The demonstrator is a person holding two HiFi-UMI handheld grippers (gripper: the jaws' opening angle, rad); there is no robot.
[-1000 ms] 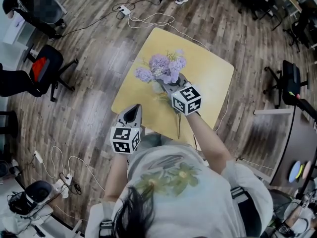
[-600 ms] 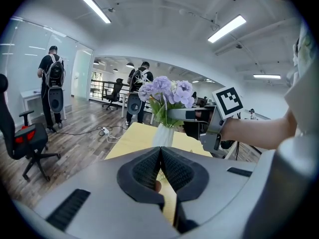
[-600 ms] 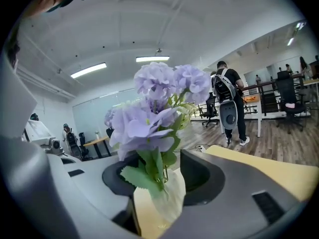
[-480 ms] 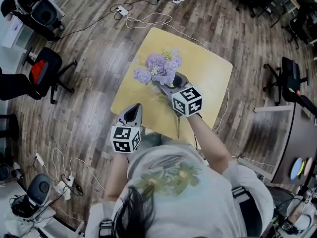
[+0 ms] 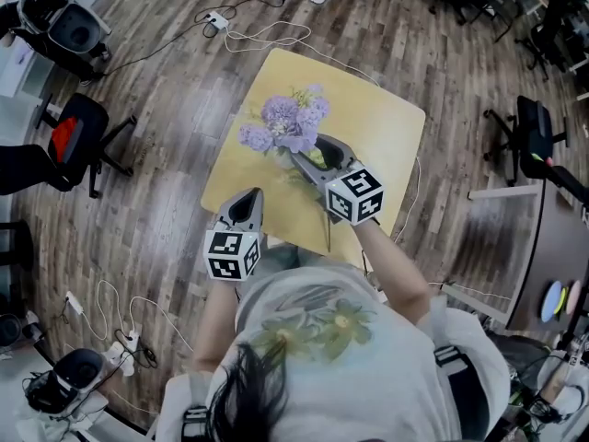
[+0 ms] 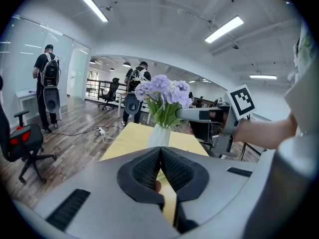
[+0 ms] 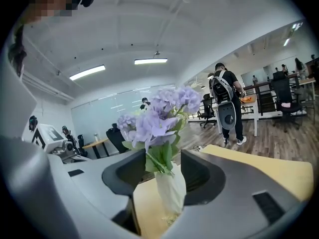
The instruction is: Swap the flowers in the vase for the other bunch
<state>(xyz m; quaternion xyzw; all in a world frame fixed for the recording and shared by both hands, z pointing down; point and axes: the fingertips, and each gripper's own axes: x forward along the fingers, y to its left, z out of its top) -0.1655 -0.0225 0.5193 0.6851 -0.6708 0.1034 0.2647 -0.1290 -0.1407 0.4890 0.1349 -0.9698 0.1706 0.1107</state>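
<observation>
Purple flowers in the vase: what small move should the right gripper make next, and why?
Probably draw the right gripper straight back. Its jaws have just been opening, and the purple flowers stand free between them in the white vase, so backing off should leave them upright.

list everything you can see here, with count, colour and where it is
table: 1, yellow, middle of the wood floor
vase: 1, white, on the table
purple flowers: 1 bunch, lilac, standing in the vase
other bunch: 1, yellowish with a thin stem, lying on the table by the vase, mostly hidden
office chair: 1, black with red, left of the table; more black ones at right
cables: several, white, floor beyond the table
bystanders: 2, dark clothes, backpacks, standing in the room behind
left hand-held gripper: grey, shut, empty, at the near table edge
right hand-held gripper: grey, jaws just opened, either side of the purple flowers' stems, not pressing
</observation>
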